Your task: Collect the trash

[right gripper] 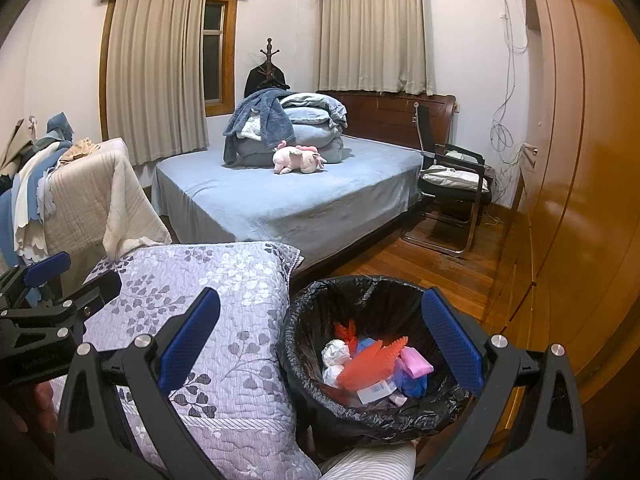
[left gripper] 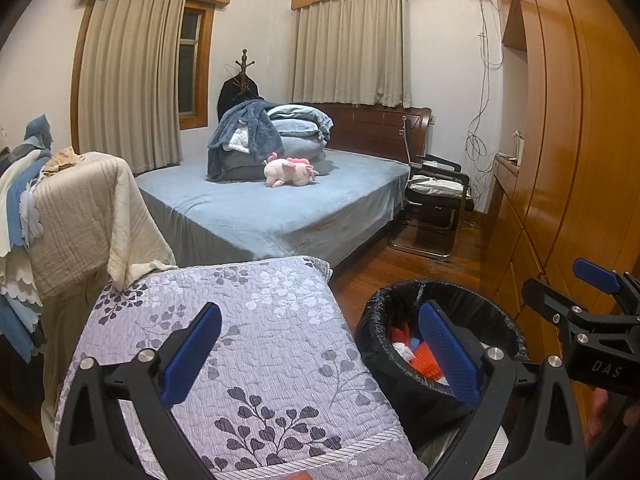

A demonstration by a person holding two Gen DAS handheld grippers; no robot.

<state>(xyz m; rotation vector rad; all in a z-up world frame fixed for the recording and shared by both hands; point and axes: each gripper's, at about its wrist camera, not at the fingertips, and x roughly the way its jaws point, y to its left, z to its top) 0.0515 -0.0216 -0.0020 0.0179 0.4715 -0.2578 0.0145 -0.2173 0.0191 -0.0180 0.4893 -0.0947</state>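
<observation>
Much of the bin (right gripper: pixel 372 360) is cut off from my left wrist view: my own right finger pad covers part of its mouth, and I see only scraps of red, orange and white inside. From the right wrist view the trash (right gripper: pixel 372 368) shows better: an orange piece, a white crumpled wad, pink and blue bits and a white label with a barcode, all lying in the bottom of the black liner. What each piece is I cannot make out. The bin's base is hidden behind a striped cloth at the lower edge of that view, so I cannot tell what it stands on.

My left tool (left gripper: pixel 320 354) is spread wide, nothing between its blue pads; it hangs over the floral quilted cushion (left gripper: pixel 240 360) with its right pad in front of the bin's rim. My right tool (right gripper: pixel 320 348) is likewise wide apart and empty, its left pad over the cushion and its right pad over the far side of the bin, so the bin's mouth lies between its fingers. Neither tool touches anything that I can see.

The bin sits just beside the cushion, on the wardrobe (right gripper: pixel 580 160) side, with the bed (right gripper: pixel 300 200) beyond.
</observation>
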